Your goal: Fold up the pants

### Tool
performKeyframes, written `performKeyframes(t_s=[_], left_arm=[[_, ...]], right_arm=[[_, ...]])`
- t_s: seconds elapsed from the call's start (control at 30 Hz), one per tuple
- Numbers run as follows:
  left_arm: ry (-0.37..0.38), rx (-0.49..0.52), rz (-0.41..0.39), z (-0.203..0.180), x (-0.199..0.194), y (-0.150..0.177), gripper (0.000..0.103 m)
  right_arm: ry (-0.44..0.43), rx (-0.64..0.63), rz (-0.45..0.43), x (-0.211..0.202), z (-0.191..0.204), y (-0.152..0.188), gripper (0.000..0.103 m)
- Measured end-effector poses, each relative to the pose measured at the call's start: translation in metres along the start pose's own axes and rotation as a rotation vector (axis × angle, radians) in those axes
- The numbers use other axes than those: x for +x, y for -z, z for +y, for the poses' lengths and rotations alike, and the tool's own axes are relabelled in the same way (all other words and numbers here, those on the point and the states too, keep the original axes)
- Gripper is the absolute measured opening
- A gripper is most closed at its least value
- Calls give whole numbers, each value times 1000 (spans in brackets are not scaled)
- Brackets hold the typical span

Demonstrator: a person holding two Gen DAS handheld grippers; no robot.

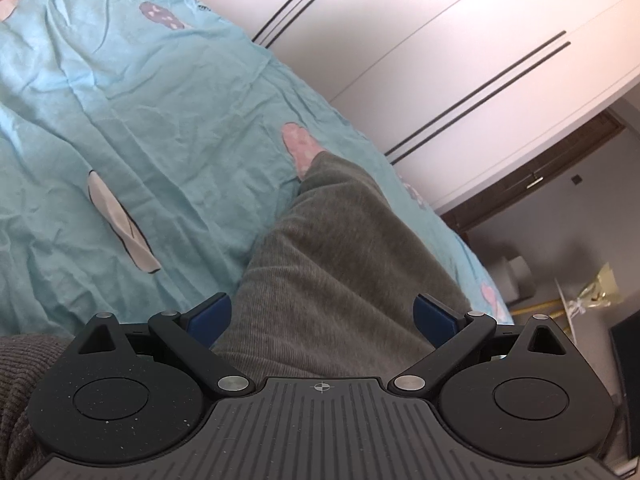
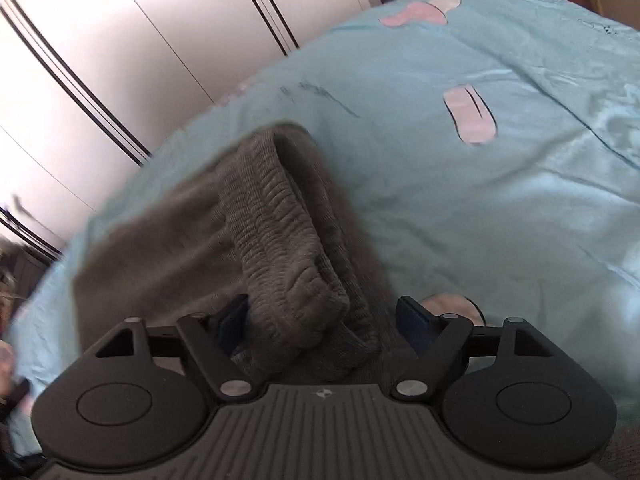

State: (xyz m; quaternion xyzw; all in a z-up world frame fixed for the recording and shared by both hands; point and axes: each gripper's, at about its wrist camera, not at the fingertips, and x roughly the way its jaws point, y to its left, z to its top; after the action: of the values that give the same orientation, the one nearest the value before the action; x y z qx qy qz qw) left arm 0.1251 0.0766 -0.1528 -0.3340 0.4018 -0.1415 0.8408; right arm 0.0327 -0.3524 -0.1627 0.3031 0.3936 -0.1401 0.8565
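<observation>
Grey ribbed pants lie on a light blue bedsheet. In the left wrist view a pant leg (image 1: 340, 248) stretches away from me toward its cuff. My left gripper (image 1: 322, 316) is open, its blue pads wide apart on either side of the leg fabric. In the right wrist view the elastic waistband (image 2: 280, 240) is bunched and runs between the fingers. My right gripper (image 2: 322, 316) is open around the waistband, with the left pad partly hidden by fabric.
The bedsheet (image 1: 140, 120) has pink and grey mushroom prints and is wrinkled. White wardrobe doors (image 1: 440, 40) stand beyond the bed's far edge. A dark wooden door and small furniture (image 1: 580, 292) show at the right.
</observation>
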Motion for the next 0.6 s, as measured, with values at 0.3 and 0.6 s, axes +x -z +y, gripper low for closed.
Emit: performKeyframes(t_s=[0.3,0.6], left_arm=[[-23,17,160,-3,34,-17,101],[-72,63,157,-6,65,-48,101]], right_arm=[[-36,-115,227,35,2,-27,98],[-122,-76,230,51,-6,-42,98]])
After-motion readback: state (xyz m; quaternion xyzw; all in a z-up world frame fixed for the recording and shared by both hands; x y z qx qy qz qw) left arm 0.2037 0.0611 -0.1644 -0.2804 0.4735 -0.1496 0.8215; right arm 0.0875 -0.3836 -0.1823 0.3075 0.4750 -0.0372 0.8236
